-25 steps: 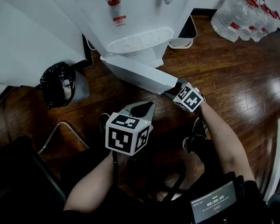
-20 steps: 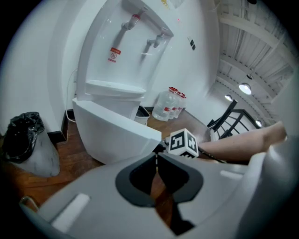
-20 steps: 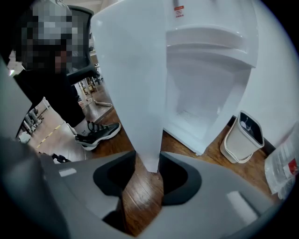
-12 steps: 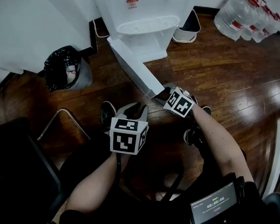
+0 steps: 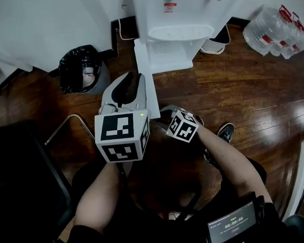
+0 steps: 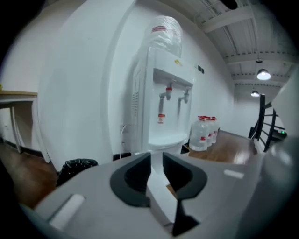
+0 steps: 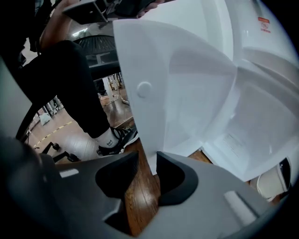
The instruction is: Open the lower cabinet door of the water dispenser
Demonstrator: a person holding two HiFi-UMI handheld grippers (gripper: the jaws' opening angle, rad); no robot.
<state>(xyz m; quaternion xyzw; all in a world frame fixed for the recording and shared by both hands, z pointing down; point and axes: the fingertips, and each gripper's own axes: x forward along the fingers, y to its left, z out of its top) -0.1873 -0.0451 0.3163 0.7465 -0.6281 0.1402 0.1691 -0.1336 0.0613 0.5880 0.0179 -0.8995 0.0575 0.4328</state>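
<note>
The job looked all but finished. The cabinet door (image 5: 149, 95) of the water dispenser (image 5: 172, 23) stood swung wide, edge-on toward the person, and the right gripper view showed the bare white compartment (image 7: 233, 107) behind it. What was left, at most, seemed to be drawing both tools clear, or nudging the door a little wider if that were wanted.

The left tongs (image 6: 156, 161) had just been opening and stood a narrow gap apart with nothing clamped. The door's thin edge showed through that gap but lay beyond the tips, with the dispenser straight ahead of them. The left forearm (image 5: 100, 192) reached forward, and the tool was tipped only gently downward, alongside the door.

The right tongs (image 7: 147, 158) had just been closing yet remained apart, only the wooden floor (image 7: 140, 196) showing between them. The door's lower corner sat just past the tips, toward the right-hand jaw, and its round knob (image 7: 144, 88) was above them. Whether that jaw touched the door could not be told. The right arm (image 5: 231, 158) stretched forward with its tool aimed steeply down at the door's free edge.
</note>
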